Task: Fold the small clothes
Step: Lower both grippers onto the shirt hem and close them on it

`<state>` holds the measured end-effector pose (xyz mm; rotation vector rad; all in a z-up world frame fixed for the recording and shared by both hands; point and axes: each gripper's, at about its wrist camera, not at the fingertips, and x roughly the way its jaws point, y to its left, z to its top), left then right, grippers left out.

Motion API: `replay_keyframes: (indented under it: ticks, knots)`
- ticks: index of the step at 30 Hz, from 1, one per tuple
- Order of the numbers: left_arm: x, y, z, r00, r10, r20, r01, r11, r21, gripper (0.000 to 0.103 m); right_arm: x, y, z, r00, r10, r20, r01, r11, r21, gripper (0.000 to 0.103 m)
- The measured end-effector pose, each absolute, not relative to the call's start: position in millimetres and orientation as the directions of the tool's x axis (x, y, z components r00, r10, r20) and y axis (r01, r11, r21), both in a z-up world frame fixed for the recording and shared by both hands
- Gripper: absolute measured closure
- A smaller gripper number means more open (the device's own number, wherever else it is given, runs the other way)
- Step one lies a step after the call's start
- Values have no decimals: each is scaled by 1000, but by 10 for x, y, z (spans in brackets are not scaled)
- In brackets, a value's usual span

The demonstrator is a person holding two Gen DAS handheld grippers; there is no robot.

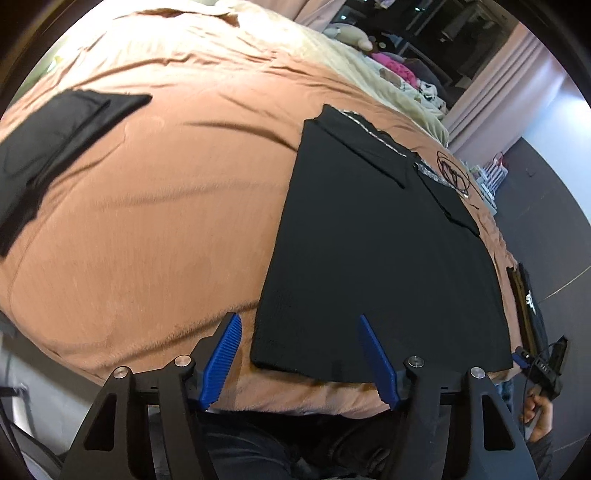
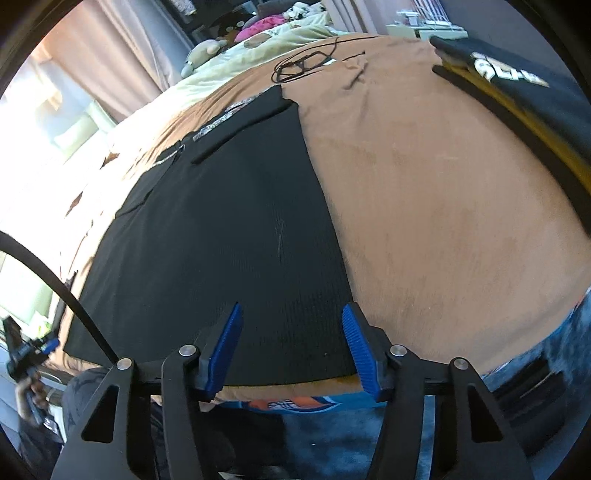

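Bare brown blanket (image 1: pixel 147 221) spreads left and right of the flat black garment (image 1: pixel 369 258); left gripper (image 1: pixel 300 356) and right gripper (image 2: pixel 291 347) hover spread over its near corners, pinching nothing.

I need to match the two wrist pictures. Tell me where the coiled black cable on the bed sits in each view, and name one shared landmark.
Left wrist: coiled black cable lies upper right, past the far end of the black garment.
Right wrist: cable lies top centre, beyond the garment.
Shared landmark: the pink clothes pile at the far end of the bed.
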<state>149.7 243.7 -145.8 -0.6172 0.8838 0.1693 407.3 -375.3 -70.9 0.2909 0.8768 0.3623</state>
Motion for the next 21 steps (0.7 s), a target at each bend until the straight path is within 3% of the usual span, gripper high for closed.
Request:
replay_keyframes:
  ticks: [10,21]
  knots:
    - [1409,2521,-1779,603,-207,-770,-436,722,-536,54,4061,-3992,-946,571,549,-611,-152,802,578,58]
    - [1360,2578,-1820,635,-232,-737,-462,650,-603,55,3956,-4228,-1201,588,625,-514,-123,697,706,58]
